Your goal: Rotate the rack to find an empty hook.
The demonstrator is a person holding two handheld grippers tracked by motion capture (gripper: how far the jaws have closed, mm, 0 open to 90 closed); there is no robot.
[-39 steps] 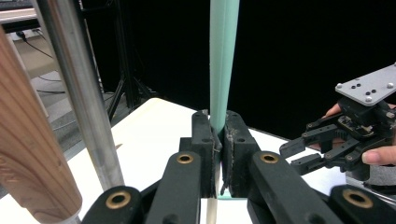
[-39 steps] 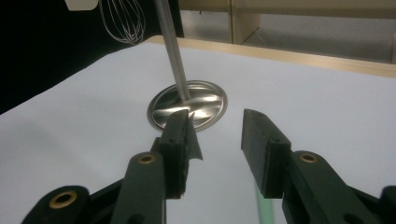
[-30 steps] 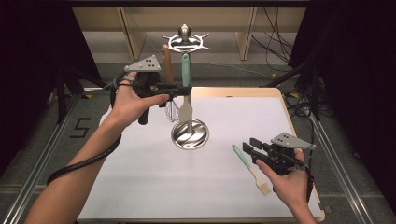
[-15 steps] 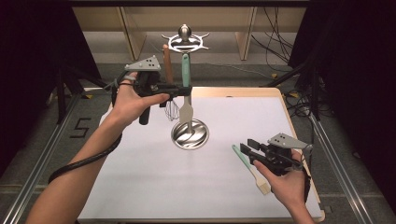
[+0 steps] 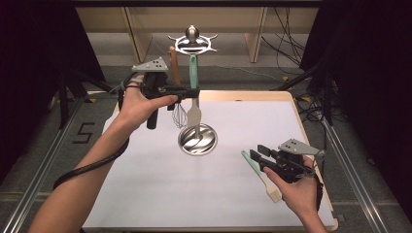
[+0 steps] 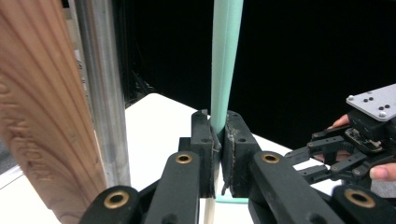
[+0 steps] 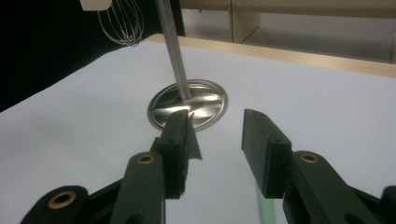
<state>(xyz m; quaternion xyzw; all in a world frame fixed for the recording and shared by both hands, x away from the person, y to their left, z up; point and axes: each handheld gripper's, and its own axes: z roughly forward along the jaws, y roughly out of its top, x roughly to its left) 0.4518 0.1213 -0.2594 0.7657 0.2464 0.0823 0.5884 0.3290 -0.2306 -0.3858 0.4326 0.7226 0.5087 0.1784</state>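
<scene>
Nearest me, my right claw [image 5: 257, 154] hovers low over the white surface [image 5: 145, 194] with its jaws spread and nothing between them. Just beside it lies a green-handled pastry brush [image 5: 261, 176], flat on the surface, bristles toward me.

Farther out, at the middle of the surface, stands a steel utensil stand [image 5: 197, 139]: round base, upright pole, hooked crown on top. A wire whisk [image 5: 180, 114] and a brown wooden handle [image 5: 174, 65] hang from it.

My left claw [image 5: 193, 92] is held level at the stand, its jaws around the mint-green handle of a spatula [image 5: 193, 73] that hangs from the crown. The left gripper view shows the pads [image 6: 233, 140] against that handle [image 6: 226, 56], though the jaws have just been easing apart.

I judge this to be the hanging or letting-go step. To do it well, I would confirm the spatula's loop sits fully on its hook, widen the jaws evenly, then back straight out without nudging the pole or the whisk.
</scene>
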